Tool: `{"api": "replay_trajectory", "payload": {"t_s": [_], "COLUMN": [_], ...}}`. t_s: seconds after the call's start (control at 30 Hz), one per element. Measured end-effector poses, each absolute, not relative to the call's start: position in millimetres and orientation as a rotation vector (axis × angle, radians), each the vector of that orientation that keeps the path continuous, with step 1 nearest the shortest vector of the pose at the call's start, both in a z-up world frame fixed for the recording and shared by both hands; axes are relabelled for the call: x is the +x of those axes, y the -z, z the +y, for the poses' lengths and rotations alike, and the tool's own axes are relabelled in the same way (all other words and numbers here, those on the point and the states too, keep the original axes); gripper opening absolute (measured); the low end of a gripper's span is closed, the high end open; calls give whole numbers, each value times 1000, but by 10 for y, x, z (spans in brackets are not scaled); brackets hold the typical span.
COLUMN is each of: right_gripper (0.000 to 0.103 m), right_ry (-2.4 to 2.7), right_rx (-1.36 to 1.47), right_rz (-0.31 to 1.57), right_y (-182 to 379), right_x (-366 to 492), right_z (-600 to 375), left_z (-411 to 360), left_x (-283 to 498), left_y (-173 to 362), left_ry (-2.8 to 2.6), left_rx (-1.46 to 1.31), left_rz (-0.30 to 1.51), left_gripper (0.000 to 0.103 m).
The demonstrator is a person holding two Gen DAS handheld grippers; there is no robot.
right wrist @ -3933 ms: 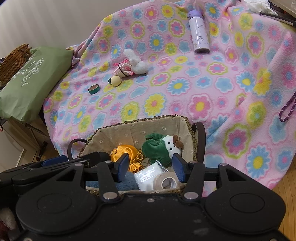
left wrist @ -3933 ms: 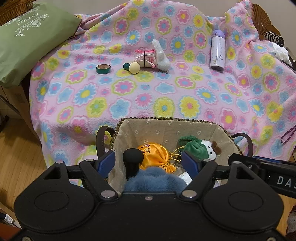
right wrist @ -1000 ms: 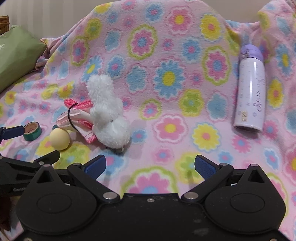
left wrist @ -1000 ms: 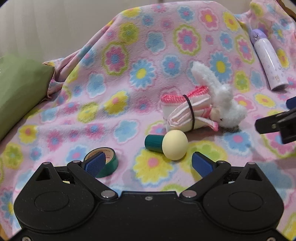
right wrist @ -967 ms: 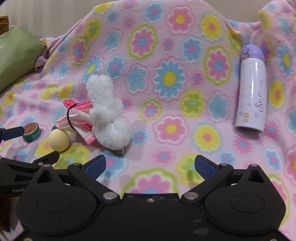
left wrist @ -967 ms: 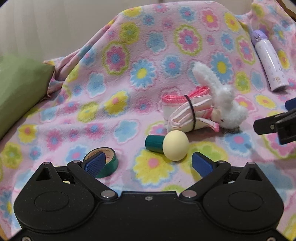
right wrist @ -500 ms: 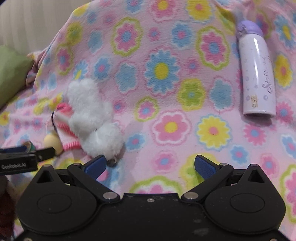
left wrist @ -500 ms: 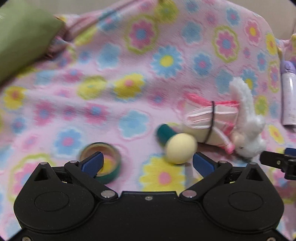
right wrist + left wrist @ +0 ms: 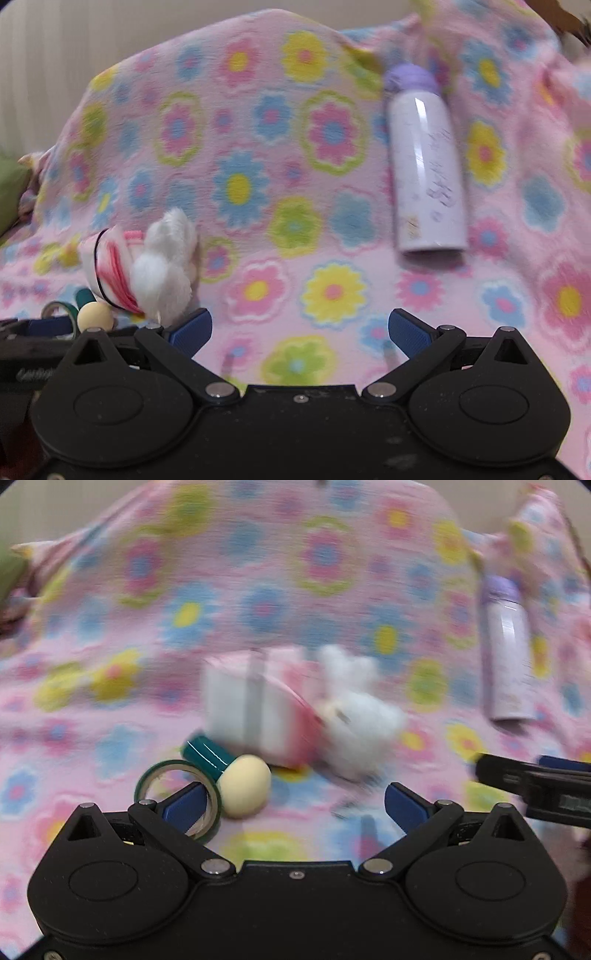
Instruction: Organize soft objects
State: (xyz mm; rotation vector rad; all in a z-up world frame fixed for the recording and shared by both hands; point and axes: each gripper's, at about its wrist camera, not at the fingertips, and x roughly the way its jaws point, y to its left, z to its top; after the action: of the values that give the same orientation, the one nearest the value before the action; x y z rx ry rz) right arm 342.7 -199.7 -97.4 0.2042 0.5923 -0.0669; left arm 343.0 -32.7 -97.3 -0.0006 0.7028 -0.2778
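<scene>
A white plush bunny (image 9: 354, 705) lies on the flowered pink blanket (image 9: 258, 572) against a pink-and-white folded cloth bundle (image 9: 255, 701) bound with a black band. My left gripper (image 9: 293, 805) is open and empty just in front of them, low over the blanket. A cream ball with a green handle (image 9: 243, 786) and a green tape roll (image 9: 173, 790) lie by its left fingertip. My right gripper (image 9: 299, 332) is open and empty, to the right of the bunny (image 9: 162, 266) and bundle (image 9: 103, 262). The left wrist view is blurred.
A lilac bottle (image 9: 424, 166) with a purple cap lies on the blanket at the back right; it also shows in the left wrist view (image 9: 506, 650). A green cushion (image 9: 11, 192) sits at the far left edge. The right gripper's finger (image 9: 535, 786) shows at right.
My left gripper has swung right and dropped closer to the ball, tape and bundle. My right gripper has moved right, so the bunny sits further left and the bottle nearer centre.
</scene>
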Motion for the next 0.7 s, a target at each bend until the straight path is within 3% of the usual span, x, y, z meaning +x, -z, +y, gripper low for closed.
{"api": "replay_trajectory", "payload": {"t_s": [0.43, 0.7], "right_gripper": [103, 103], "right_ry": [137, 135], "right_rx": [303, 301], "right_rz": [642, 642], "right_y": [1151, 1140], "right_x": [3472, 3461], "right_z": [-2173, -2169], "left_z": [-146, 279], "left_x": [3192, 3404], "left_y": [635, 800], "left_ry": [286, 107], "left_rx": [60, 27], "left_rz": [566, 592], "left_gripper": [99, 99]}}
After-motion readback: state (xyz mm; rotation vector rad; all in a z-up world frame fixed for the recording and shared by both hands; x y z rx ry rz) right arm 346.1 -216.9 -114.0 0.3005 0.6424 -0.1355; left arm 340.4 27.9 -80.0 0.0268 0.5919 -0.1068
